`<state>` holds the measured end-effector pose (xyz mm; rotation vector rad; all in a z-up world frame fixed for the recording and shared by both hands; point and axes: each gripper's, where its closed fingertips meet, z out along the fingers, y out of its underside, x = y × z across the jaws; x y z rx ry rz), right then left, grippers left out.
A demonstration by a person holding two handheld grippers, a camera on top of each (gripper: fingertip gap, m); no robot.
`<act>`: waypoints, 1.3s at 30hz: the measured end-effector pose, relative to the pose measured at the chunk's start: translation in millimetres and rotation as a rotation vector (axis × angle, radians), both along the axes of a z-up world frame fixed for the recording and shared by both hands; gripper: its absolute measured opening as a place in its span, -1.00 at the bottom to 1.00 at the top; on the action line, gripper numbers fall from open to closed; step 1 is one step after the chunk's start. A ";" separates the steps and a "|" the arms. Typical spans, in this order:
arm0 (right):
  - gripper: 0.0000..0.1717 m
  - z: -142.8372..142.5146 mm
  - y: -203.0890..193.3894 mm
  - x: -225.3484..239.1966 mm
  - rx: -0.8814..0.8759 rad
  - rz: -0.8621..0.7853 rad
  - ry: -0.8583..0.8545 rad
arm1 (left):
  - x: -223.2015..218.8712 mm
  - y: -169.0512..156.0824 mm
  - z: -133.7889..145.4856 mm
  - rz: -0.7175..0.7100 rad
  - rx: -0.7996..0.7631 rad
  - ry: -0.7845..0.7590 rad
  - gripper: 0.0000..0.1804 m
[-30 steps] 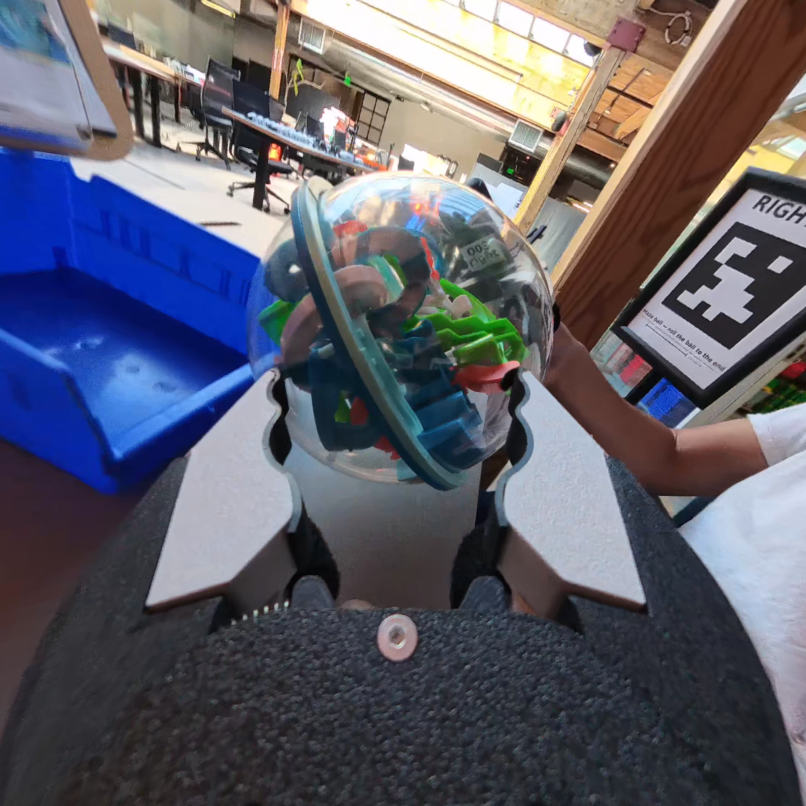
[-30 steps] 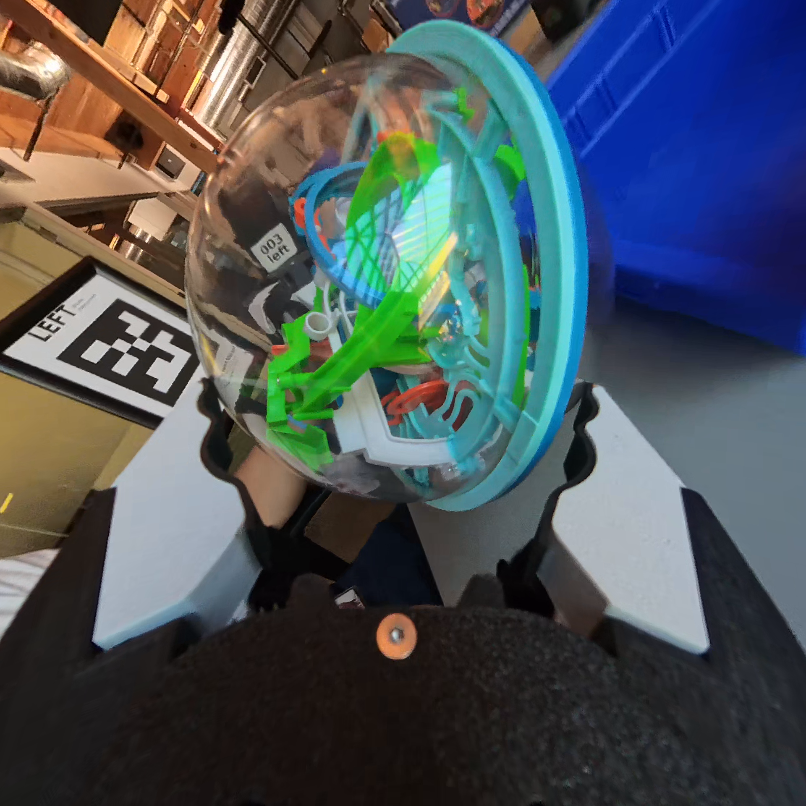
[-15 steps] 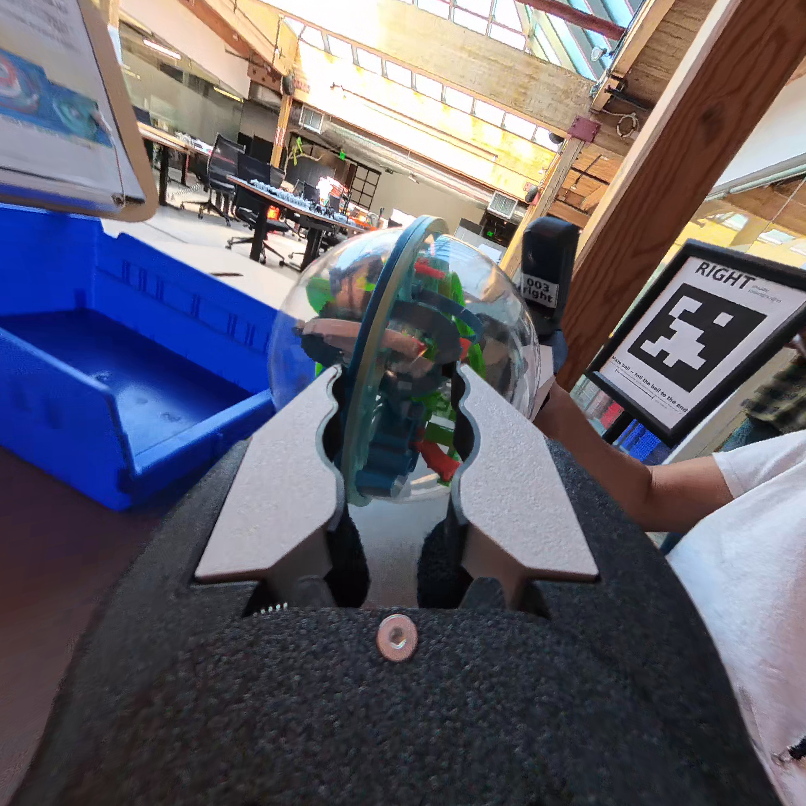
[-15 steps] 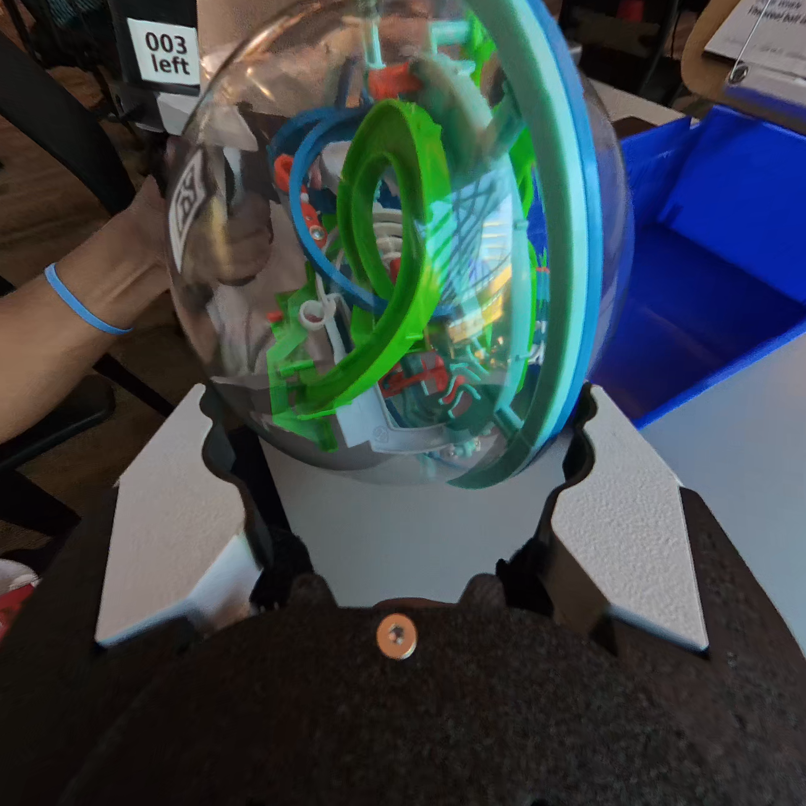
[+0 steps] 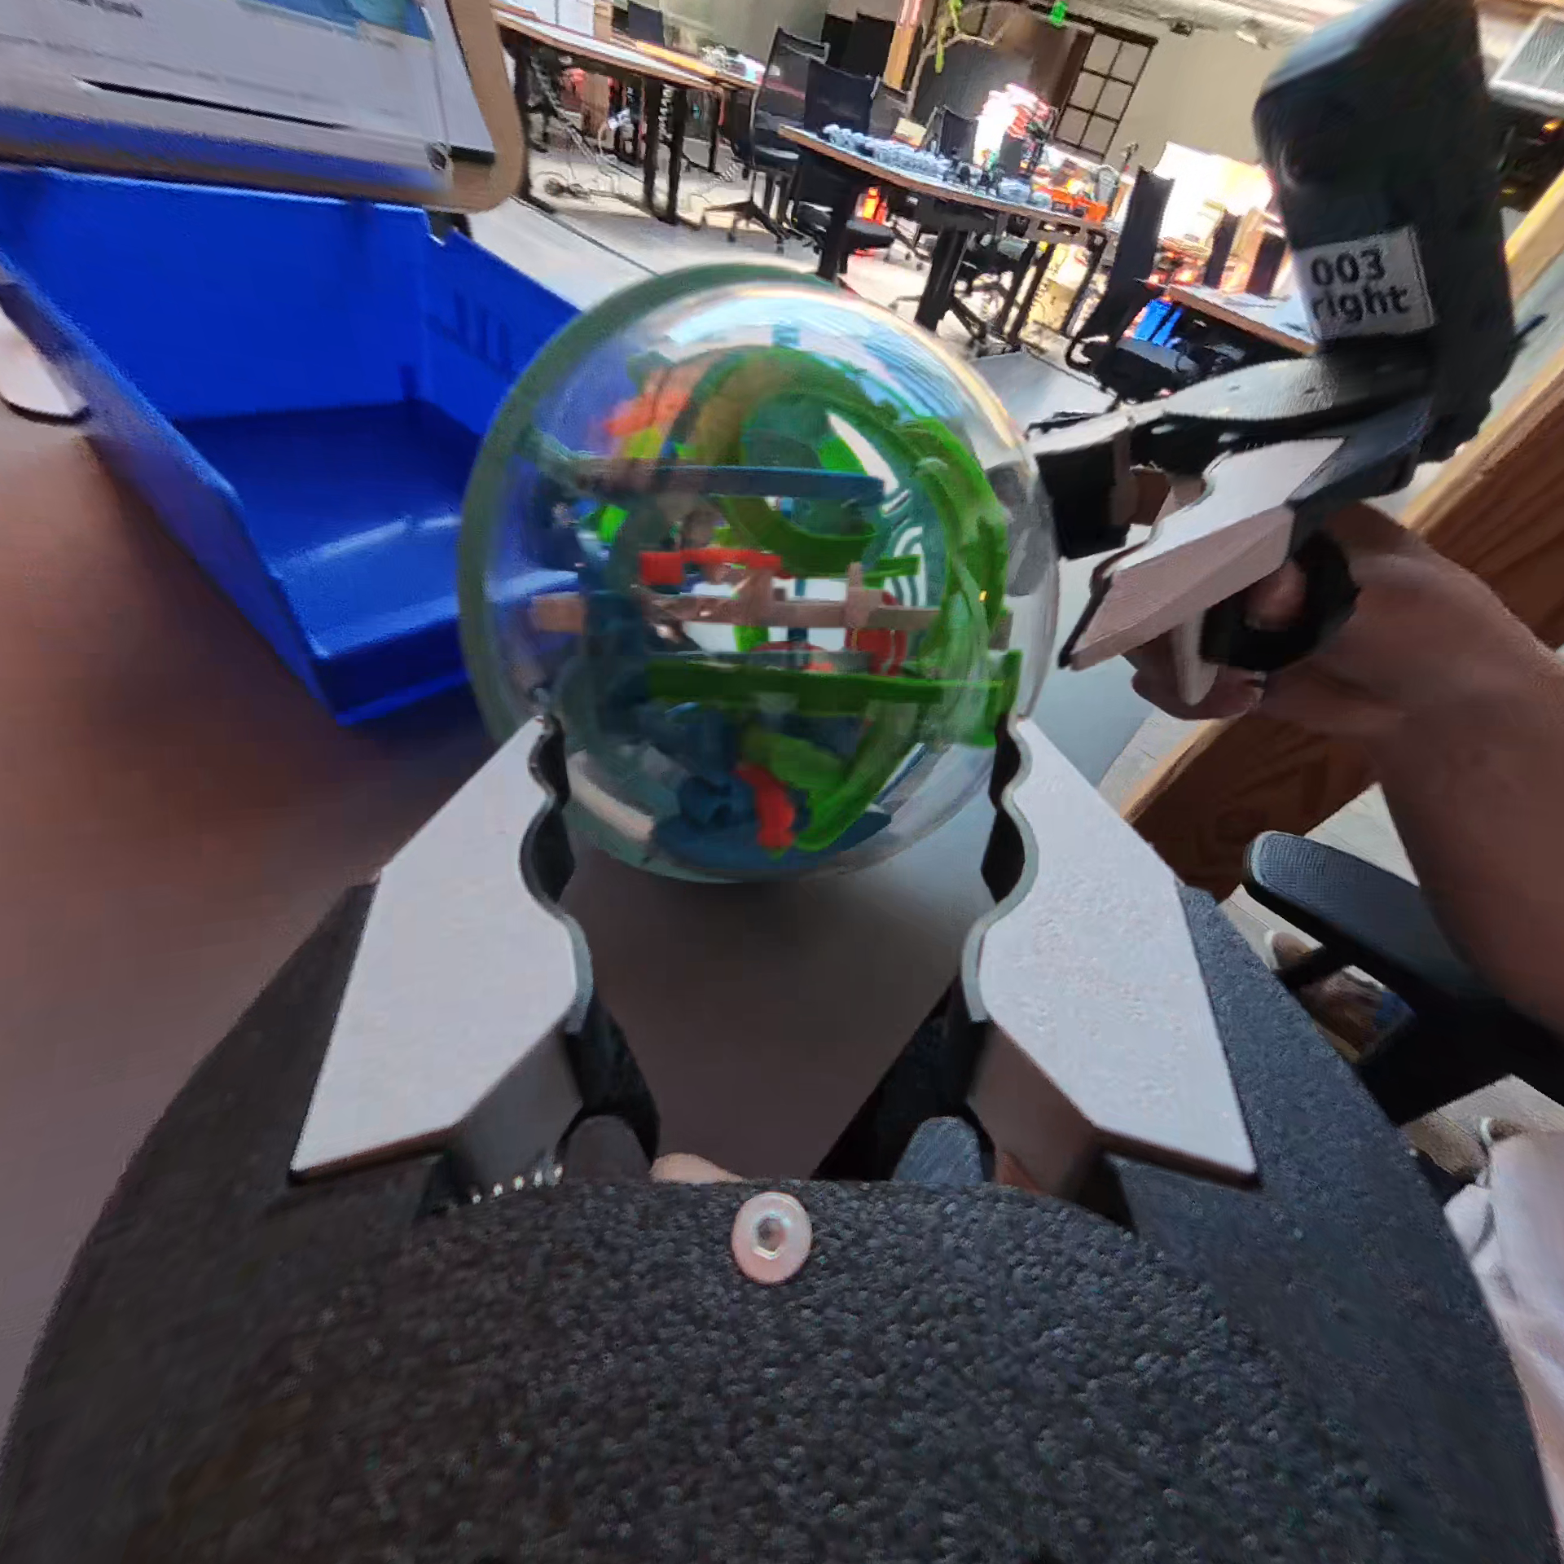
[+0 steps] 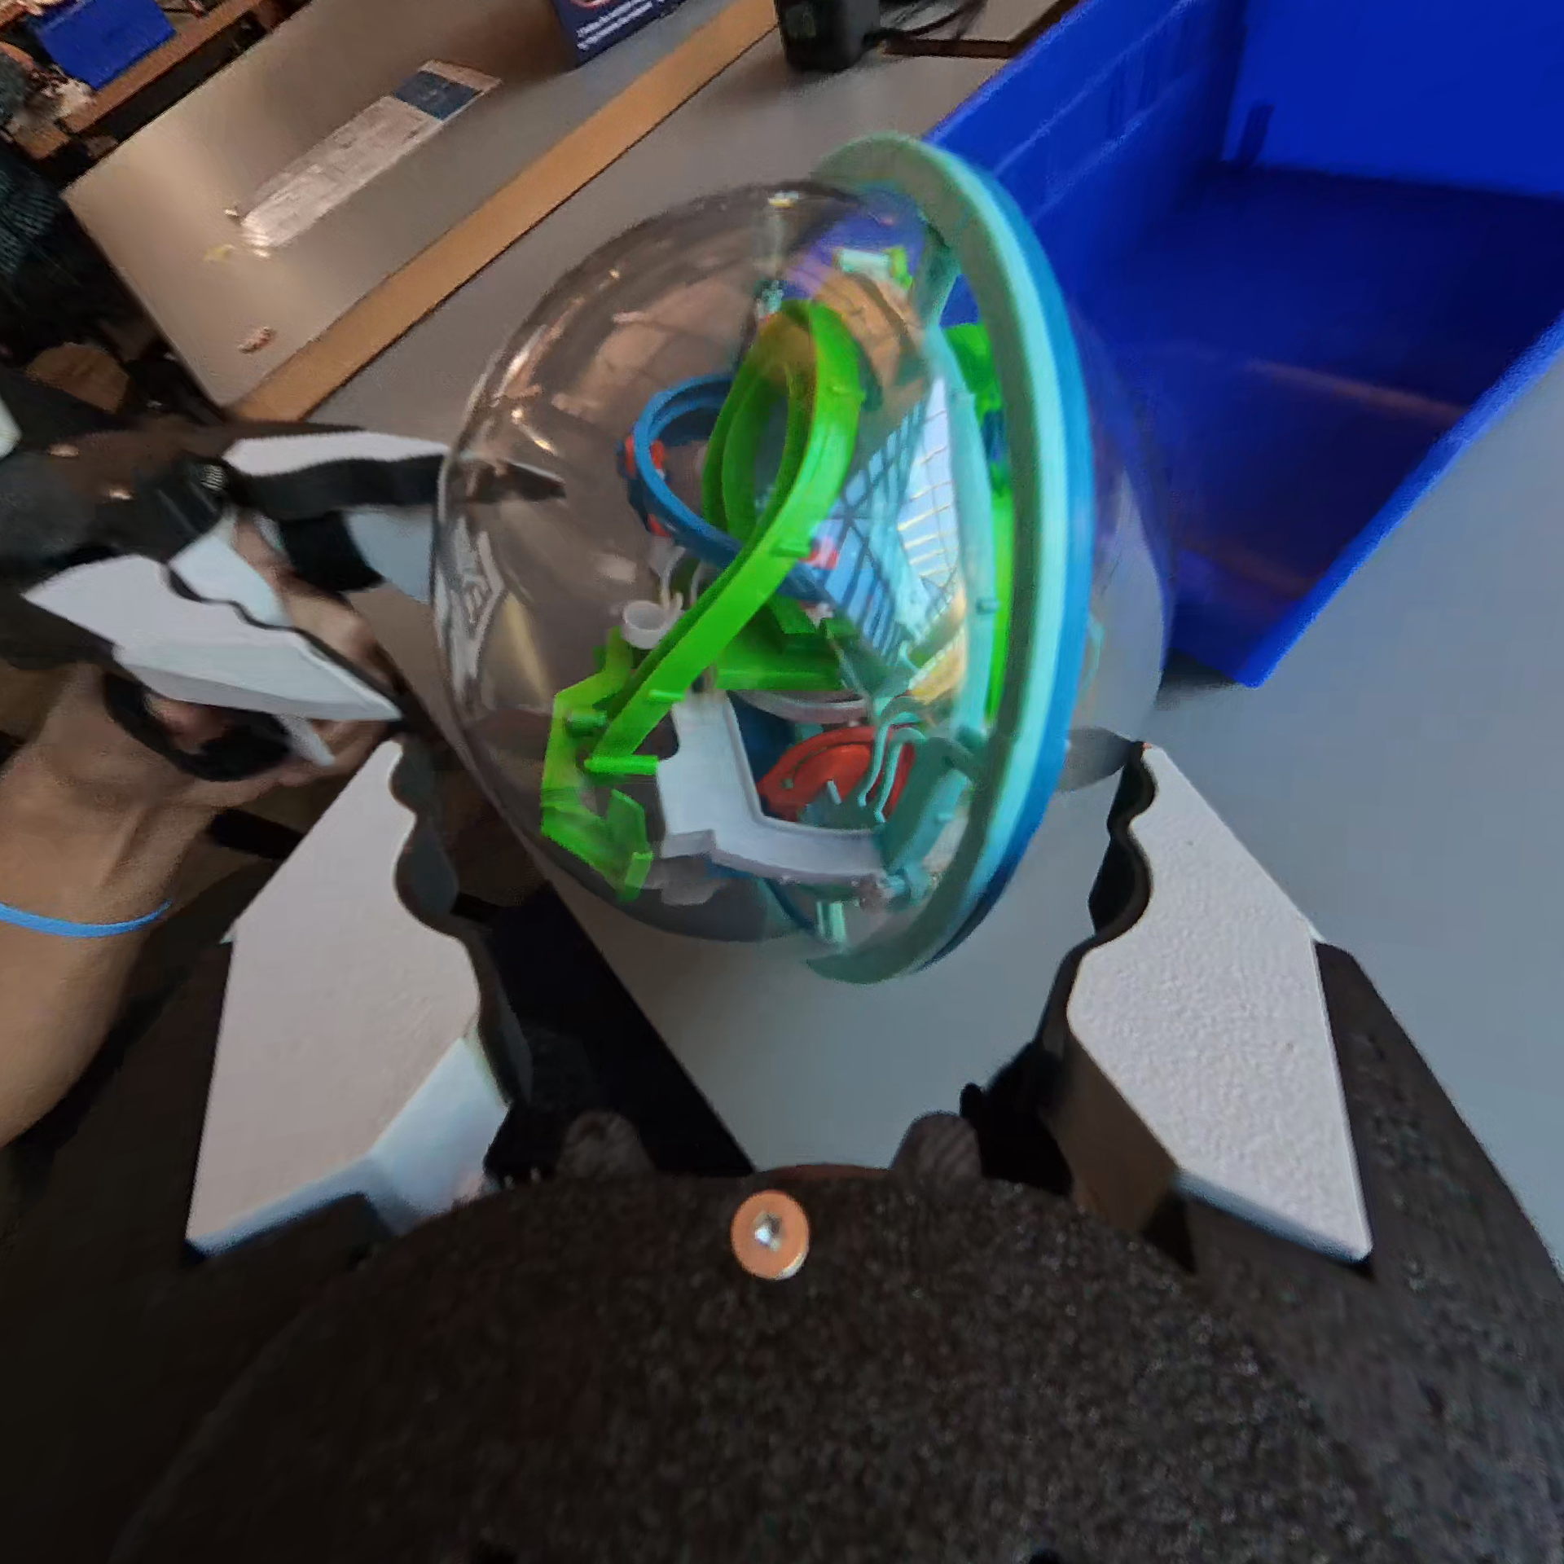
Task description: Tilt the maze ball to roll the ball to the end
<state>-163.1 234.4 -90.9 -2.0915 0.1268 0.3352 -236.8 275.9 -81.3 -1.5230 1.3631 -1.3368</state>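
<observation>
Left wrist view: blue bin (image 5: 279,474) stands just behind maze ball (image 5: 753,575).

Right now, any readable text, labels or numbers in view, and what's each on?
Not quoting any writing; here is what carries it.
White sticker on the right tongs: printed, legible.
Clipboard sheet: blurred.
Papers beyond the maze ball: too small.
Mark on its clear dome: blurred.
</observation>
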 end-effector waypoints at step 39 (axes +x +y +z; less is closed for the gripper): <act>0.71 8.7 105.0 -84.9 0.258 0.640 0.233 | -115.4 123.0 -30.8 0.000 -0.134 -0.001 0.53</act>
